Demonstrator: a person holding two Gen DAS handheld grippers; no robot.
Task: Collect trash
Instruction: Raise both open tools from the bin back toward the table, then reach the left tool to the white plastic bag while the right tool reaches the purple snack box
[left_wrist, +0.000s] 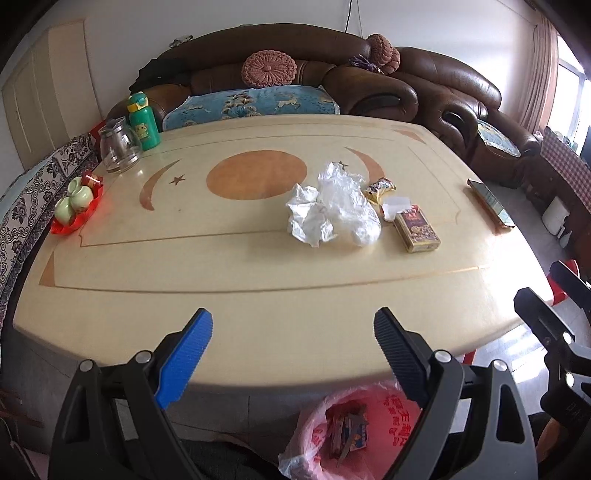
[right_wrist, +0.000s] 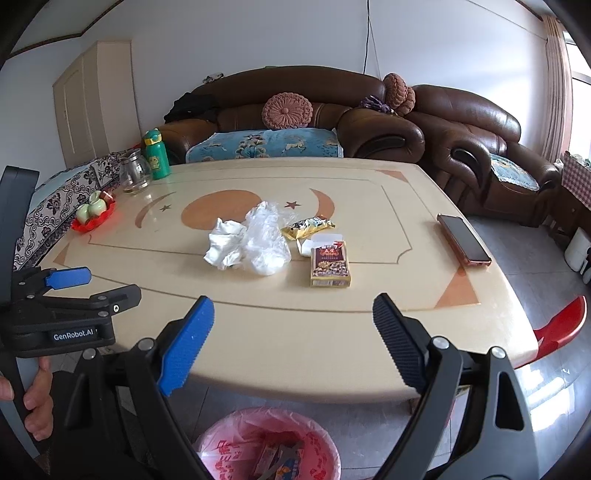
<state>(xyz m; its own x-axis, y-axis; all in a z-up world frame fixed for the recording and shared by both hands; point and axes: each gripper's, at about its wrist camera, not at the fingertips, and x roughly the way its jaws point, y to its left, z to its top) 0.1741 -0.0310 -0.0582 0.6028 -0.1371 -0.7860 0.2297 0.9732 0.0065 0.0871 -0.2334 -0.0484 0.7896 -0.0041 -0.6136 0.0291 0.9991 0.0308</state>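
Trash lies mid-table: crumpled white paper (left_wrist: 308, 218) (right_wrist: 226, 248), a clear plastic bag (left_wrist: 347, 206) (right_wrist: 266, 242), a yellow snack wrapper (left_wrist: 379, 188) (right_wrist: 308, 226), a small white paper scrap (left_wrist: 394, 205) (right_wrist: 314, 243) and a red-gold cigarette box (left_wrist: 416, 229) (right_wrist: 330, 264). A bin lined with a pink bag (left_wrist: 351, 432) (right_wrist: 266, 443) stands on the floor under the near table edge. My left gripper (left_wrist: 293, 334) is open and empty above the near edge; it also shows in the right wrist view (right_wrist: 92, 286). My right gripper (right_wrist: 293, 321) is open and empty, also seen at the right of the left wrist view (left_wrist: 546, 291).
A phone (left_wrist: 489, 201) (right_wrist: 463, 240) lies at the table's right side. A glass jug (left_wrist: 119, 146), a green bottle (left_wrist: 143, 122) and a red tray with green cups (left_wrist: 75, 206) stand at the far left. A brown sofa (left_wrist: 295, 74) is behind. A red stool (right_wrist: 561, 325) is at the right.
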